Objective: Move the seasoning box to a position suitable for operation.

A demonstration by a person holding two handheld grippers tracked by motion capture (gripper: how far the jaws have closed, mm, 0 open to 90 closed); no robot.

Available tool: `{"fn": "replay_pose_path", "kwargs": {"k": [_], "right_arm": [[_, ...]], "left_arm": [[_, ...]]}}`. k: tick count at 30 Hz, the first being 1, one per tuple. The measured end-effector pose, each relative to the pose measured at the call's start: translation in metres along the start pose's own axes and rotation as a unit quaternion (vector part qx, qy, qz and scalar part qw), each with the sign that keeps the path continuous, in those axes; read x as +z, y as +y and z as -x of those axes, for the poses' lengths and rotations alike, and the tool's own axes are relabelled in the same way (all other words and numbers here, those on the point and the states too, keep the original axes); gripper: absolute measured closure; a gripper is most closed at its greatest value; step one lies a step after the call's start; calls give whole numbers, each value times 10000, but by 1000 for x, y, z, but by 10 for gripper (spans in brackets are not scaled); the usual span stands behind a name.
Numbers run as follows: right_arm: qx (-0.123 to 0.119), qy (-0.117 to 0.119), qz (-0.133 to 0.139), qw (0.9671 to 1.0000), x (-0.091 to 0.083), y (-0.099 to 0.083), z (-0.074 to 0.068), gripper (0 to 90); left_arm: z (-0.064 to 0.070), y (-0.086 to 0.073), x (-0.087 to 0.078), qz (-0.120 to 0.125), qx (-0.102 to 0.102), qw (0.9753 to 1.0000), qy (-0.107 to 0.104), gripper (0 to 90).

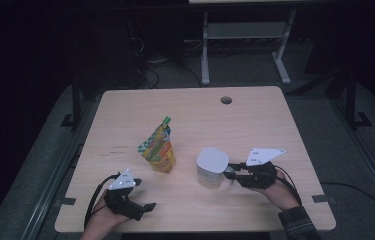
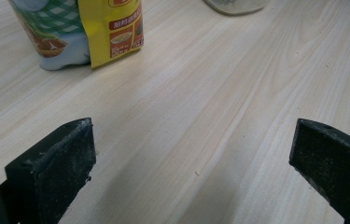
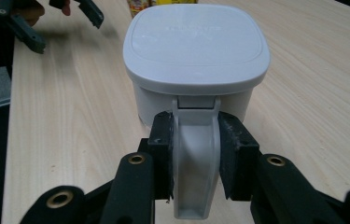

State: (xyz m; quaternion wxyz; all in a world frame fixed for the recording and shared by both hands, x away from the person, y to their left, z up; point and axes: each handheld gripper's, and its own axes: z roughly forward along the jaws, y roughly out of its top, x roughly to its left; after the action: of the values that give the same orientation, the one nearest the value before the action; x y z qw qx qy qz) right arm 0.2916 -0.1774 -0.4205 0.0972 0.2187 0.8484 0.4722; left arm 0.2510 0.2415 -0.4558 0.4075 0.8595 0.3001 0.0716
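Holding the handle (image 3: pixel 195 163) of the white plastic jug with a flat square lid (image 1: pixel 211 167), your right gripper (image 1: pixel 233 170) is squeezed tight on it, one jaw on each side. That jug stands on the pale wooden desk (image 1: pixel 255 120), near the front and a bit to the right. Your left gripper (image 1: pixel 147 206) rests near the front left edge, with its jaws wide apart and nothing between them. A yellow and green food pouch (image 1: pixel 159 147) stands upright near the middle, left of the jug.

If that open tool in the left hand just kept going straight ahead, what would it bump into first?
Probably nothing soon: the left tool faces bare table, between the yellow pouch and the white container. Depth is unclear.
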Motion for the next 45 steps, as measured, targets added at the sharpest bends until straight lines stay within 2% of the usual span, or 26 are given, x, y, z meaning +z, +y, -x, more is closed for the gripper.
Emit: {"fn": "replay_pose_path", "kwargs": {"k": [15, 25, 27, 29, 31, 33, 39, 42, 45], "right_arm": [[-245, 325, -5, 9992, -5, -4, -25, 684], [-321, 366, -28, 9988, -6, -8, -26, 681], [-286, 379, -6, 9989, -6, -8, -26, 672], [-217, 334, 20, 9992, -6, -9, -26, 611], [-118, 383, 96, 9991, -8, -10, -25, 591], [-23, 319, 153, 9994, -13, -12, -24, 571], [167, 175, 328, 9992, -28, -20, -28, 559], [243, 80, 402, 9989, -35, -25, -32, 603], [318, 110, 433, 9985, -41, -29, -35, 725]], "left_arm": [[1, 0, -1, 14, 10, 10000, -5, 0], [1, 0, 0, 4, 28, 10000, -22, 0], [0, -1, 1, 3, -1, 10000, -16, 0], [0, 0, 0, 13, -8, 10000, -29, 0], [0, 0, 0, 16, 8, 10000, -28, 0], [-1, -1, -2, 24, 20, 10000, -25, 0], [0, 1, -3, 67, 17, 10000, -7, 0], [1, 1, -1, 36, 27, 10000, -20, 0], [2, 2, -1, 13, 46, 10000, -29, 0]]}}
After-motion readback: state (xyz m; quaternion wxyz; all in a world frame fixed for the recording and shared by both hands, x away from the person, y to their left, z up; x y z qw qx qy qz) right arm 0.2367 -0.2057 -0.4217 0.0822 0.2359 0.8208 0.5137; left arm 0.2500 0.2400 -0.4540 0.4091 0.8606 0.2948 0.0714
